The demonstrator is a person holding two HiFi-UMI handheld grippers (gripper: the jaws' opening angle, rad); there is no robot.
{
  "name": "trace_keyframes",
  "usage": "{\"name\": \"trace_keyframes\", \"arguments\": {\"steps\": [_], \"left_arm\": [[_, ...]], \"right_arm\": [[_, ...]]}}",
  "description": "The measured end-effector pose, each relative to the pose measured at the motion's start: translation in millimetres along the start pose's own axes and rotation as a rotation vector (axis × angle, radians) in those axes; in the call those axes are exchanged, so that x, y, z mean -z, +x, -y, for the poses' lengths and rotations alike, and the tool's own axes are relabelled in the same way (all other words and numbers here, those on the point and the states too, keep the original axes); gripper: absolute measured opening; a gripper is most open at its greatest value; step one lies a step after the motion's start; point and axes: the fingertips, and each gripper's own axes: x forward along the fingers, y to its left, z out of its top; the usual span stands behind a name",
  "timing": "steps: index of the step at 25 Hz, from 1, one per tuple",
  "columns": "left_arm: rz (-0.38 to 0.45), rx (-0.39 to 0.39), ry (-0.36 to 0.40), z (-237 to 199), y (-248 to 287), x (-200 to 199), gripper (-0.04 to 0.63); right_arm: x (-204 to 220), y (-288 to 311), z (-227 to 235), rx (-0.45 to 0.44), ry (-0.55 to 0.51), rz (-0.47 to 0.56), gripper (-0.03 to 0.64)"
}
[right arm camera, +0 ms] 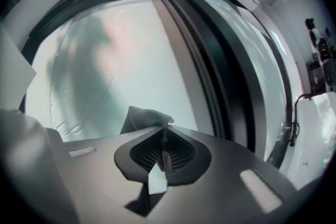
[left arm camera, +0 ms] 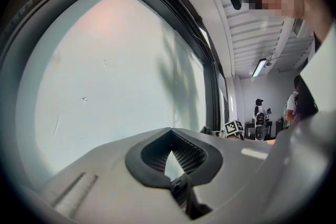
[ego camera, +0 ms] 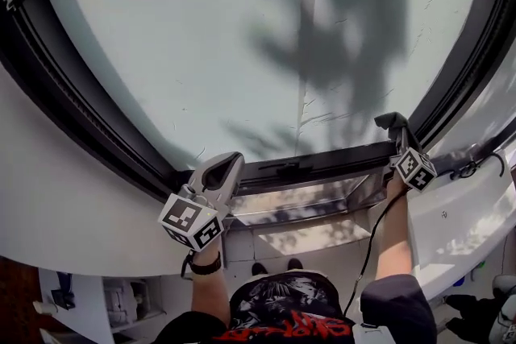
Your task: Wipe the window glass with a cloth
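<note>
The window glass [ego camera: 242, 52] is a large pale pane with tree shadows and faint streaks on it. A dark grey cloth [ego camera: 391, 122] is pinched in my right gripper [ego camera: 397, 131], which is shut on it at the pane's lower right corner, close to the black frame. In the right gripper view the cloth [right arm camera: 144, 117] sticks out past the closed jaws [right arm camera: 164, 136] toward the glass [right arm camera: 115, 60]. My left gripper [ego camera: 228, 165] is low at the pane's bottom left, near the frame. Its jaws [left arm camera: 169, 136] look shut with nothing in them, facing the glass [left arm camera: 105, 86].
A thick black frame [ego camera: 81, 109] runs round the pane, with white wall [ego camera: 64, 213] below it. A second pane [right arm camera: 247, 60] and a handle [right arm camera: 287, 131] lie to the right. A cable [ego camera: 372, 234] hangs by my right arm. People [left arm camera: 260, 110] stand far off.
</note>
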Motion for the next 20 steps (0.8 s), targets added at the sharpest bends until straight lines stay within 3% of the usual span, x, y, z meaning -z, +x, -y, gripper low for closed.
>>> {"name": "trace_keyframes", "arguments": {"steps": [4, 7, 11, 20], "left_arm": [[-0.009, 0.012, 0.007, 9, 9, 1, -0.006], [-0.014, -0.005, 0.007, 7, 7, 2, -0.006], [-0.011, -0.065, 0.001, -8, -9, 3, -0.006], [0.018, -0.24, -0.03, -47, -80, 3, -0.006]], "right_arm": [[-13, -9, 46, 0.087, 0.027, 0.018, 0.017], [-6, -21, 26, 0.03, 0.028, 0.011, 0.017], [19, -43, -70, -0.17, -0.031, 0.009, 0.017], [108, -91, -351, -0.652, -0.182, -0.053, 0.017]]}}
